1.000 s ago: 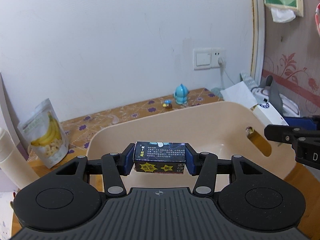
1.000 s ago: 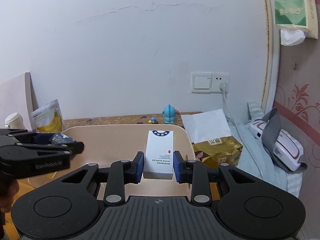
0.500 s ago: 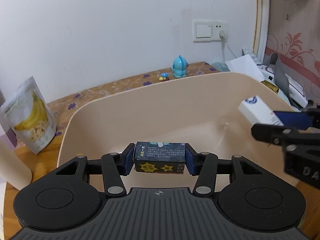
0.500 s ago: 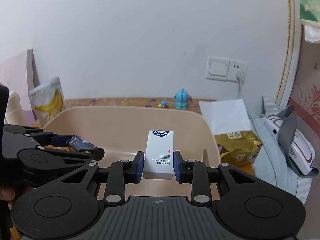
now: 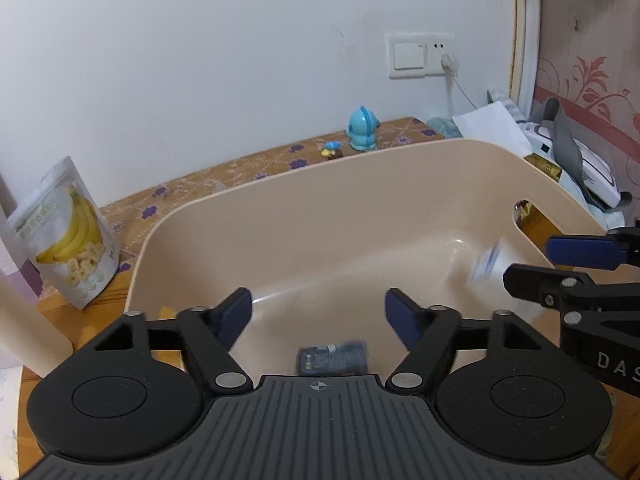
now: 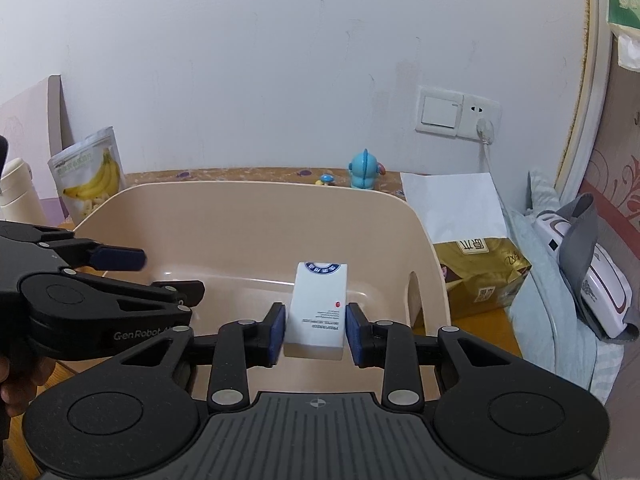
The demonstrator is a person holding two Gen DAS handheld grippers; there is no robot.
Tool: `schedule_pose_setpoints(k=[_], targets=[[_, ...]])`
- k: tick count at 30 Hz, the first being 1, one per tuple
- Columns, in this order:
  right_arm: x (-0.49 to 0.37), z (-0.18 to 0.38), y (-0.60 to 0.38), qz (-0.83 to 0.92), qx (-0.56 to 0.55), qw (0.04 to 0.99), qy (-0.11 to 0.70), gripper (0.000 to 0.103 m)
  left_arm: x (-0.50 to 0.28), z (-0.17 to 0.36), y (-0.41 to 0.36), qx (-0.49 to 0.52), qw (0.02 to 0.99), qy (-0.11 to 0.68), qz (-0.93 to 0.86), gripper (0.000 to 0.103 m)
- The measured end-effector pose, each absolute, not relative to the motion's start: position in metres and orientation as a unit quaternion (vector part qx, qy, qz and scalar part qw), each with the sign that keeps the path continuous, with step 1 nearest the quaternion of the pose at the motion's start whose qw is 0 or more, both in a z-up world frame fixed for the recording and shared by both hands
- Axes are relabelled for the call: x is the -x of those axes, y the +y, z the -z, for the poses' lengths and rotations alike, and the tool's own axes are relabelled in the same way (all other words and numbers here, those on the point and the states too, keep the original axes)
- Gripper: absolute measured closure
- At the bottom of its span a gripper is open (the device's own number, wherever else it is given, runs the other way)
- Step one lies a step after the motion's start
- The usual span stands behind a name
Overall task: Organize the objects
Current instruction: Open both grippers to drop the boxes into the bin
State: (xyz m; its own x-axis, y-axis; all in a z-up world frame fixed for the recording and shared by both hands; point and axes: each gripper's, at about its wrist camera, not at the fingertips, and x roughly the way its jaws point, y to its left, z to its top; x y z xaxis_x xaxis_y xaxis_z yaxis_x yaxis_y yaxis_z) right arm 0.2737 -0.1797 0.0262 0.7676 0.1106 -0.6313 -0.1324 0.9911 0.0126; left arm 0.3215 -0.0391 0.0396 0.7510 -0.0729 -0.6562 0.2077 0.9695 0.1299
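Two claws hang over the beige plastic tub, both tipped downward so that anything let go lands inside it. Left claw: jaws have just been opening and now stand wide with nothing between them; the small dark blue box shows blurred below and just behind the fingertips, loose, apparently dropping toward the tub floor. Right claw: jaws have just been opening too; the white box sits between the pads with a thin gap at each side, so I judge it released, not gripped. A banana-chip pouch stands on the surface well left of the left claw, beyond the tub; a blue figurine is far ahead, past the rim.
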Motion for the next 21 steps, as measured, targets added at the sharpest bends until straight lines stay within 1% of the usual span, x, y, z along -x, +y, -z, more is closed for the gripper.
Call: schedule_pose_setpoints(k=[1,3,7,9,10,12,14,17,21], targets=[[-0.273,-0.027,-0.181,-0.064,0.013,0.940,0.335,0.058,-0.320,-0.041,-0.038,-0.097,0.931,0.343,0.074,0.025],[-0.272,-0.029,-0.183,-0.062,0.007,0.941,0.333,0.045,-0.317,-0.045,-0.037,-0.092,0.934,0.338,0.071,0.022],[-0.263,-0.039,-0.188,-0.061,-0.001,0.946,0.319,0.033,-0.308,-0.057,-0.034,-0.088,0.940,0.323,0.067,0.018],[-0.260,-0.043,-0.188,-0.060,-0.001,0.948,0.313,0.023,-0.302,-0.063,-0.032,-0.086,0.943,0.314,0.065,0.016],[-0.257,-0.046,-0.189,-0.059,-0.002,0.949,0.308,0.022,-0.298,-0.066,-0.031,-0.086,0.945,0.310,0.065,0.016],[-0.252,-0.050,-0.191,-0.059,-0.004,0.951,0.303,0.010,-0.291,-0.072,-0.030,-0.085,0.947,0.303,0.064,0.015],[-0.246,-0.054,-0.192,-0.059,-0.008,0.953,0.296,0.005,-0.284,-0.076,-0.028,-0.084,0.949,0.297,0.063,0.015],[-0.237,-0.060,-0.193,-0.059,-0.009,0.956,0.289,0.000,-0.272,-0.083,-0.024,-0.082,0.952,0.289,0.063,0.014],[-0.224,-0.065,-0.194,-0.057,-0.008,0.958,0.282,0.000,-0.256,-0.089,-0.020,-0.082,0.954,0.281,0.061,0.013]])
